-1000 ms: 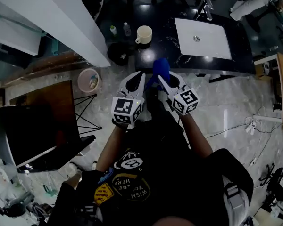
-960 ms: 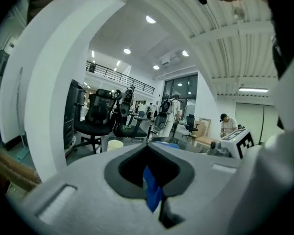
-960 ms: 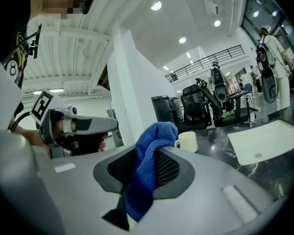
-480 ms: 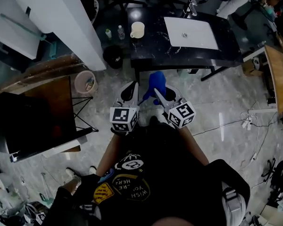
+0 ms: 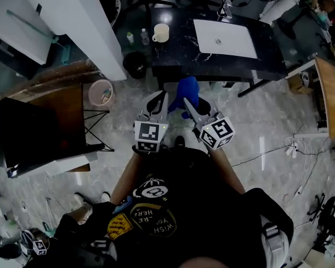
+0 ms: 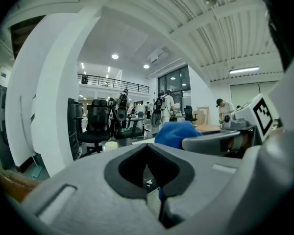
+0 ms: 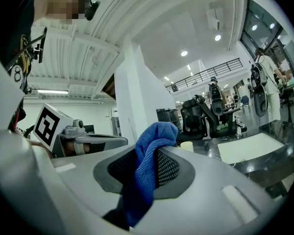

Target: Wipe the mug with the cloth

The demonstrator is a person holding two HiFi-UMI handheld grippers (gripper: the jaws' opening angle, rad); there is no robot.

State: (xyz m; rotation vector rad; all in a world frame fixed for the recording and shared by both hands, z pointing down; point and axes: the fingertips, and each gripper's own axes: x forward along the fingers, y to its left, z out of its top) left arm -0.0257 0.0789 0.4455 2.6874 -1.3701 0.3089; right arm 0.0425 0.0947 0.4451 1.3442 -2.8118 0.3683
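Observation:
A cream mug (image 5: 161,33) stands at the left end of the black table (image 5: 268,60), far ahead of both grippers. It also shows small in the right gripper view, mug (image 7: 187,146). My right gripper (image 5: 186,101) is shut on a blue cloth (image 5: 188,89), which bunches up above its jaws and hangs between them, cloth (image 7: 148,153). My left gripper (image 5: 159,97) is held close beside it, jaws together with nothing in them. Both are held over the marble floor, short of the table's front edge. From the left gripper view the cloth (image 6: 175,132) shows just to the right.
A white sink basin (image 5: 223,38) is set in the table right of the mug. Two small bottles (image 5: 137,37), a black bin (image 5: 135,63) and a pink bucket (image 5: 102,92) sit left of the table by a white pillar (image 5: 72,21). A wooden table (image 5: 329,94) and floor cables are to the right.
The table and mug sit higher in the view than a second ago. The cloth, then over the table's front edge, is now over the floor. Both grippers keep the same hold.

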